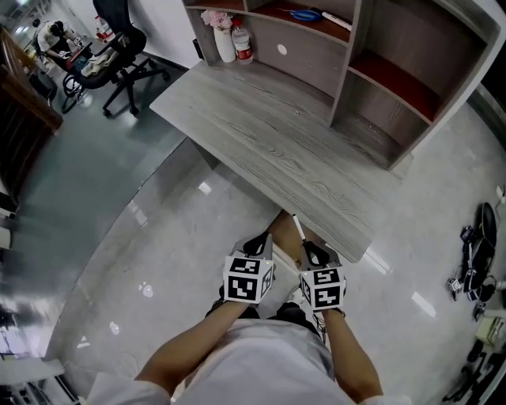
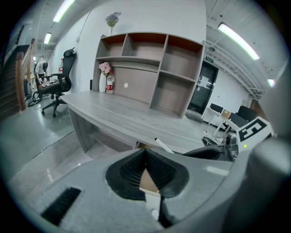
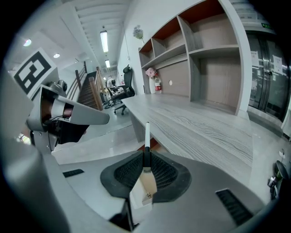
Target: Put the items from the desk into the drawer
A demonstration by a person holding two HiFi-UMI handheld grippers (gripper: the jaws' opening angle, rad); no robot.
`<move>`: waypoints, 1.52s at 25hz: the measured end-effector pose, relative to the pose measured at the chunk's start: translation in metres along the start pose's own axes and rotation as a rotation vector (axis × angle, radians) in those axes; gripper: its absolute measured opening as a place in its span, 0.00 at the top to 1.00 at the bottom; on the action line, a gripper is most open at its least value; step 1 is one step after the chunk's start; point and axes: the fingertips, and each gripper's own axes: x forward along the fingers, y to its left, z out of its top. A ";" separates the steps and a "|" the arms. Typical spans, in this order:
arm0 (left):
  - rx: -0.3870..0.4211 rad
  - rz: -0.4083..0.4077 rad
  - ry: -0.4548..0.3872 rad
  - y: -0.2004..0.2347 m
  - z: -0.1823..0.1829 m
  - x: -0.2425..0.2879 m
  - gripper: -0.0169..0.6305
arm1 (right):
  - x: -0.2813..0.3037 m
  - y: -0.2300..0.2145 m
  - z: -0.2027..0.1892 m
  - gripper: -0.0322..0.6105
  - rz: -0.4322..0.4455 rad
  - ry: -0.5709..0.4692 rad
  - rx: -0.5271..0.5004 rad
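My right gripper (image 1: 315,251) (image 3: 146,157) is shut on a white pen (image 1: 298,227) (image 3: 147,136) with a black end, which sticks forward out of the jaws over the front edge of the grey wooden desk (image 1: 261,134). My left gripper (image 1: 257,244) (image 2: 145,152) is shut beside it with nothing between its jaws. The pen (image 2: 163,145) also shows in the left gripper view. A brown strip of drawer (image 1: 286,241) peeks out under the desk edge between the two grippers; its inside is mostly hidden.
A vase of pink flowers (image 1: 224,35) and a red-labelled bottle (image 1: 242,43) stand at the desk's far corner. The shelf unit (image 1: 379,71) holds a blue item (image 1: 304,13). An office chair (image 1: 118,47) stands far left. Cables (image 1: 474,253) lie on the floor at right.
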 end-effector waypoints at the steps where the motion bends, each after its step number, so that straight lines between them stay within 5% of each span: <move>1: 0.005 -0.010 0.005 0.002 0.000 0.002 0.97 | 0.002 0.004 -0.002 0.88 -0.001 0.005 -0.001; 25: 0.181 -0.230 0.158 0.045 -0.030 0.043 0.97 | 0.111 0.027 -0.074 0.88 -0.129 0.176 0.137; 38: 0.193 -0.259 0.171 0.077 -0.027 0.048 0.97 | 0.144 0.022 -0.093 0.88 -0.167 0.283 0.147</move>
